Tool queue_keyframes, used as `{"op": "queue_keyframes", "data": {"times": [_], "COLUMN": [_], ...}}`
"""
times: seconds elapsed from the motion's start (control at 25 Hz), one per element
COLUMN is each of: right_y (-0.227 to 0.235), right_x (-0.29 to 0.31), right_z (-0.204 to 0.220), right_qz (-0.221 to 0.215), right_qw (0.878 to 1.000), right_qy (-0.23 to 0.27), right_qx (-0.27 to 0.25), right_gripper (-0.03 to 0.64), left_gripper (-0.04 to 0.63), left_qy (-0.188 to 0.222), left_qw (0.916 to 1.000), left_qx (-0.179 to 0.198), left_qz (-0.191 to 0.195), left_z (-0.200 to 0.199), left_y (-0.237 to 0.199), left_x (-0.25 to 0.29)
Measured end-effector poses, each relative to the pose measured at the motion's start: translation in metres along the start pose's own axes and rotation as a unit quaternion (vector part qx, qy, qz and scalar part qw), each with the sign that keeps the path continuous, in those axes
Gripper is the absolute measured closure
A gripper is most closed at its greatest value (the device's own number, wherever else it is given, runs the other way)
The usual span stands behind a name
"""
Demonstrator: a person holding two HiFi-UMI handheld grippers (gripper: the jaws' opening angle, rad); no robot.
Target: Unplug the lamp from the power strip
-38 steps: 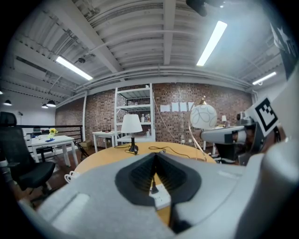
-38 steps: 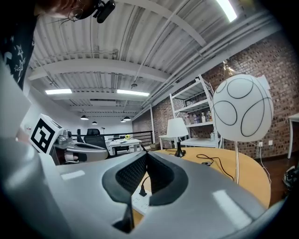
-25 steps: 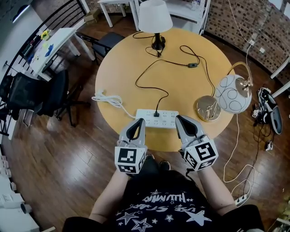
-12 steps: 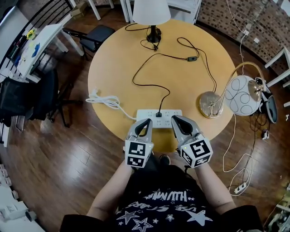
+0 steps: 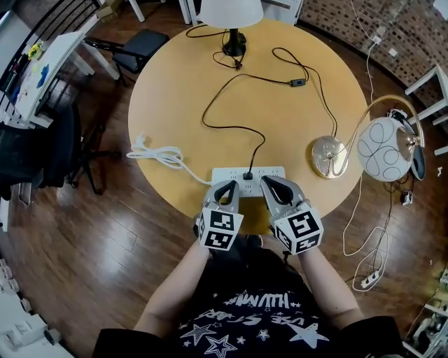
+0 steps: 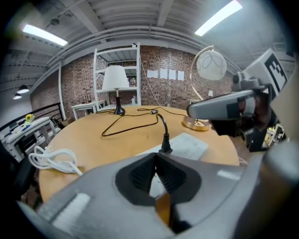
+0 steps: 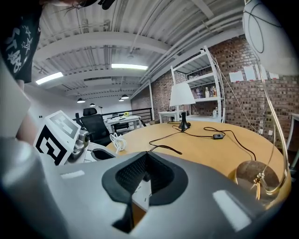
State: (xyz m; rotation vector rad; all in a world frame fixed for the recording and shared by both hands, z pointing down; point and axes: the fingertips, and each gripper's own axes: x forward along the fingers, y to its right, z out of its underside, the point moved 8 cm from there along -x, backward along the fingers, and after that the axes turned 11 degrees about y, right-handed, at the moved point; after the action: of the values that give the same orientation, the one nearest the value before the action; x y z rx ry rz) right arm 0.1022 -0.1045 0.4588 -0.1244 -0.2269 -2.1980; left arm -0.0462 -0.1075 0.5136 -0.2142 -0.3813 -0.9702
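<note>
A white power strip (image 5: 249,180) lies near the front edge of the round wooden table (image 5: 175,91). One black plug (image 5: 247,175) sits in it. Its black cord (image 5: 222,126) runs back over the table to a lamp with a white shade (image 5: 229,10). My left gripper (image 5: 225,190) is shut and empty, just left of the strip's near side. My right gripper (image 5: 270,186) is shut and empty too, at the strip's near right. In the left gripper view the plug (image 6: 165,146) stands upright just beyond the closed tips (image 6: 156,156). The right gripper view has the lamp (image 7: 181,95) far across the table.
The strip's own white cable (image 5: 159,155) lies coiled at the table's left edge. An inline switch (image 5: 297,82) sits on the lamp cord. A gold-based lamp (image 5: 328,156) with a white globe (image 5: 383,140) stands at the right edge. Chairs and loose cables surround the table on the wooden floor.
Both grippers have drawn closer together in front of the power strip. The head view has shifted, so the table sits higher in the frame.
</note>
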Motion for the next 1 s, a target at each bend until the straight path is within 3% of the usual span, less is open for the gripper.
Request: {"op": "queue_keyframes", "data": {"times": [0.44, 1.0], "right_y": [0.0, -0.002], "right_x": [0.015, 0.029], "right_z": [0.017, 0.033], "right_qz": [-0.01, -0.036], "right_qw": [0.999, 0.995], "right_qy": [-0.046, -0.094], "right_qx": [-0.003, -0.014], "right_gripper": [0.609, 0.607], "left_gripper": [0.591, 0.591], "left_qy": [-0.041, -0.049], "left_qw": [0.9986, 0.9979], "left_qx": [0.016, 0.024], "left_qz": [0.029, 0.037], "left_z": [0.009, 0.01], "left_y": [0.003, 0.004], "left_x": [0.013, 0.015]}}
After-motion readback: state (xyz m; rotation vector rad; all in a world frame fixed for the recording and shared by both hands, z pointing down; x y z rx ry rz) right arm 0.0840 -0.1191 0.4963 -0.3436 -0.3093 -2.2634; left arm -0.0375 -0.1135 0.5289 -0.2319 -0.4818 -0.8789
